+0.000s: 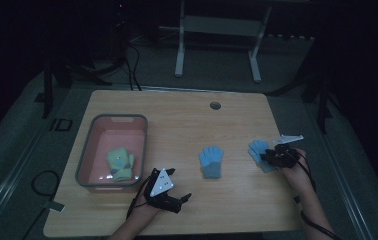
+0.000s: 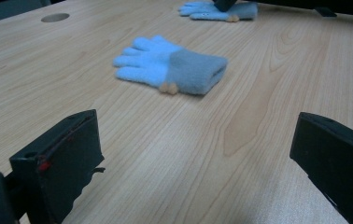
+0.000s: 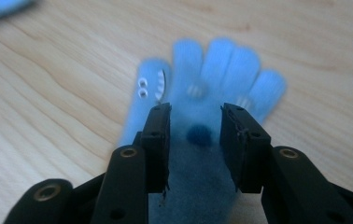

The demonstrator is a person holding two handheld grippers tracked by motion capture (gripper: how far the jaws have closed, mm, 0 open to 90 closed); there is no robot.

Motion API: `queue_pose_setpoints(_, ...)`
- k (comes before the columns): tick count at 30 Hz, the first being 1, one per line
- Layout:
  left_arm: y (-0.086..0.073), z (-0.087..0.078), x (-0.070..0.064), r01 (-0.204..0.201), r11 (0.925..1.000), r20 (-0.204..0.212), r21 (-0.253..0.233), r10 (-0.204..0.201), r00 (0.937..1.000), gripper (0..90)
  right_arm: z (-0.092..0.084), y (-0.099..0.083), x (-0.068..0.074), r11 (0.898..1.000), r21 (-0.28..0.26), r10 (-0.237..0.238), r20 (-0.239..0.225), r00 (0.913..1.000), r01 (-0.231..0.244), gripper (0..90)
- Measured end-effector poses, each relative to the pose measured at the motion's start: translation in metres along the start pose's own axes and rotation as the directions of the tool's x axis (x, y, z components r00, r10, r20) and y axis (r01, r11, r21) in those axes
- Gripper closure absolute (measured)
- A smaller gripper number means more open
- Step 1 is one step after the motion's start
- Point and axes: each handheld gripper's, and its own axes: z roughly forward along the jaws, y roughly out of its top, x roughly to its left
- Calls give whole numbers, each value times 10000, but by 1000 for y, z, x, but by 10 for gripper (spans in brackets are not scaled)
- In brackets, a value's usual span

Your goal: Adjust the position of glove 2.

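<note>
Two light blue knit gloves lie flat on the wooden table (image 1: 177, 125). One blue glove (image 1: 211, 162) (image 2: 170, 65) is in the middle, fingers pointing away. The other blue glove (image 1: 258, 148) (image 3: 221, 65), with a little face on it, lies at the right. My right gripper (image 1: 267, 156) (image 3: 196, 112) is down over this glove, its jaws standing partly apart on either side of the palm and cuff, with no clear squeeze on the fabric. My left gripper (image 1: 179, 201) (image 2: 198, 135) rests near the front edge, wide open and holding nothing, facing the middle glove.
A grey-rimmed pink bin (image 1: 84, 155) stands at the table's left with a green glove (image 1: 120, 162) inside. A round cable hole (image 1: 215, 105) sits near the far edge. Beyond the table are a white frame and dark floor cables.
</note>
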Motion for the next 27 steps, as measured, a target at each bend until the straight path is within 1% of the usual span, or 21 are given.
queue_pose_setpoints(1, 0, 0, 0, -11, 10000, -2, -15, 11, 10000, 23, 1, -1, -1, 9999, -103, 55, -61, 10000, -56, 645)
queue_pose_setpoints(3, 0, 0, -1, -42, 10000, -3, -24, 42, 10000, 23, 2, -3, 1, 9998, -218, 39, -5, 10000, -40, 693)
queue_pose_setpoints(5, 0, 0, -1, -51, 10000, -3, -13, 51, 10000, 23, 3, -4, 3, 9990, -262, 360, -53, 9993, -361, 773)
queue_pose_setpoints(7, 0, 0, 0, -37, 10000, -5, -3, 37, 10000, 23, 3, -4, 4, 9978, -292, 602, 31, 9982, -601, 819)
queue_pose_setpoints(8, 0, 0, -1, -35, 10000, -5, -5, 35, 10000, 23, 3, -4, 6, 9963, -280, 811, 124, 9966, -807, 832)
queue_pose_setpoints(11, 0, 0, -1, -66, 10000, -21, 14, 66, 10000, 23, 3, -3, 12, 9954, -293, 922, 433, 9948, -910, 851)
queue_pose_setpoints(13, 0, 0, -1, -57, 10000, -20, 2, 57, 10000, 23, 1, -3, 14, 9909, -373, 1313, 471, 9902, -1296, 859)
queue_pose_setpoints(16, 0, 0, -1, -45, 10000, -20, 13, 45, 10000, 23, -1, -3, 17, 9893, -339, 1438, 583, 9879, -1420, 861)
queue_pose_setpoints(17, 0, 0, 0, -54, 10000, -20, 26, 54, 10000, 23, -10, 0, 29, 9814, -556, 1875, 699, 9798, -1838, 864)
queue_pose_setpoints(18, 0, 0, -1, -59, 10000, -33, 34, 59, 10000, 23, -12, 1, 32, 9788, -590, 2002, 742, 9770, -1961, 865)
queue_pose_setpoints(19, 0, 0, -1, -69, 10000, -32, 35, 69, 10000, 23, -15, 2, 38, 9737, -699, 2209, 566, 9736, -2169, 867)
queue_pose_setpoints(20, 0, 0, -1, -69, 10000, -32, 35, 69, 10000, 23, -15, 2, 38, 9737, -699, 2209, 566, 9736, -2169, 867)
queue_pose_setpoints(21, 0, 1, -1, -75, 10000, -45, 33, 75, 10000, 23, -17, 3, 42, 9727, -767, 2229, 490, 9736, -2188, 867)
queue_pose_setpoints(22, 0, 1, -1, -79, 10000, -41, 37, 79, 10000, 23, -21, 6, 56, 9752, -839, 2105, 642, 9755, -2049, 867)
queue_pose_setpoints(23, 0, 1, -1, -78, 10000, -45, 36, 78, 10000, 23, -23, 8, 61, 9728, -822, 2230, 784, 9717, -2166, 868)
queue_pose_setpoints(25, 0, 1, -1, -81, 10000, -45, 43, 81, 10000, 23, -26, 9, 68, 9634, -893, 2591, 674, 9635, -2528, 868)
queue_pose_setpoints(27, 0, 1, -1, -77, 10000, -44, 45, 77, 10000, 23, -28, 8, 75, 9536, -1024, 2907, 697, 9543, -2830, 868)
